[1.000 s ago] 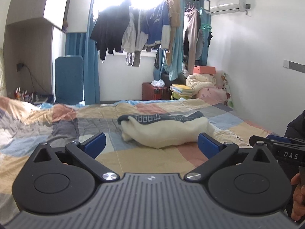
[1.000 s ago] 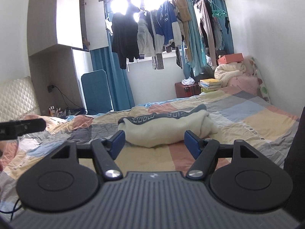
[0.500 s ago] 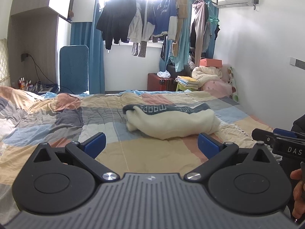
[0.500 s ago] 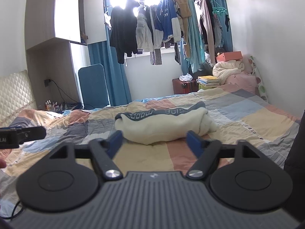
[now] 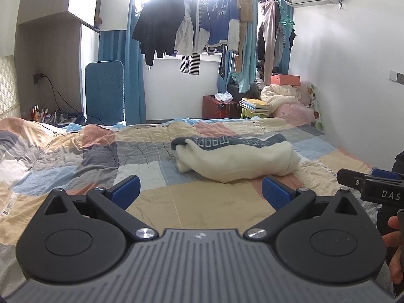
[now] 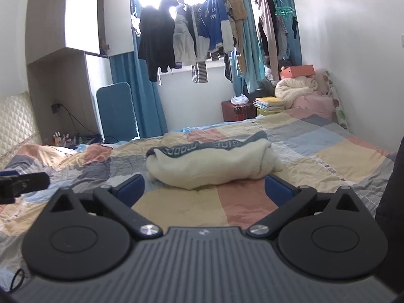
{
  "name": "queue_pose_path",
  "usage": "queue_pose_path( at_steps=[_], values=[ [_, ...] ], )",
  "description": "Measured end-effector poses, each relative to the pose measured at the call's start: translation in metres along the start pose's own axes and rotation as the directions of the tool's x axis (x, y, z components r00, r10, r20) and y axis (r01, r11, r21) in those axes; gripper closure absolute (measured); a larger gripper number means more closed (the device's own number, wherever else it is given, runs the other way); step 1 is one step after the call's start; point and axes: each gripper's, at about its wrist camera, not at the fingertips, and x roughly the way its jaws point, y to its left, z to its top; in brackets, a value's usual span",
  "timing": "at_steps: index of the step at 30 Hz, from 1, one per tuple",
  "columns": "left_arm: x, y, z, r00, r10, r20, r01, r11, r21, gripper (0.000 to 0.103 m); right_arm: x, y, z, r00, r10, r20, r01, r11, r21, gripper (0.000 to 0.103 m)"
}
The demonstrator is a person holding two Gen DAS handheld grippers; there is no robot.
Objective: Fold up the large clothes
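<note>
Two grippers face one cream fleece garment (image 6: 209, 166), bundled on the patchwork bed (image 6: 328, 156). Its long axis runs left-right, straight ahead of both. Right gripper (image 6: 204, 189) sits nearer, jaws opening, nothing between them. Left gripper (image 5: 200, 189) released, empty, farther back and left. Judgement: right reaches first, at the bundle's near edge.

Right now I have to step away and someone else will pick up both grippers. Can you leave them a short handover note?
Left gripper: open, empty, held short of the garment.
Right gripper: fingers opening wide, nothing between them, also short of the garment.
Cream fleece garment: lies bundled in a loose roll on the patchwork quilt, its grey lettered band along the far edge.
Done: it looks folded over into a compact bundle and let go.
Left: judge whether it needs tidying; no other garment is on the bed.
</note>
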Motion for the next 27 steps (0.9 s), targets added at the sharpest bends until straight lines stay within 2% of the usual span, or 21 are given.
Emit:
queue_pose_path(
  at_steps=[27],
  values=[
    [0.0035, -0.0022, -0.0021, 1.0, 0.017, -0.011, -0.017, 1.0, -0.019, 0.0, -0.0015, 0.0011, -0.0035, 1.0, 0.004, -0.019, -0.004, 1.0, -0.005, 0.0]
  ],
)
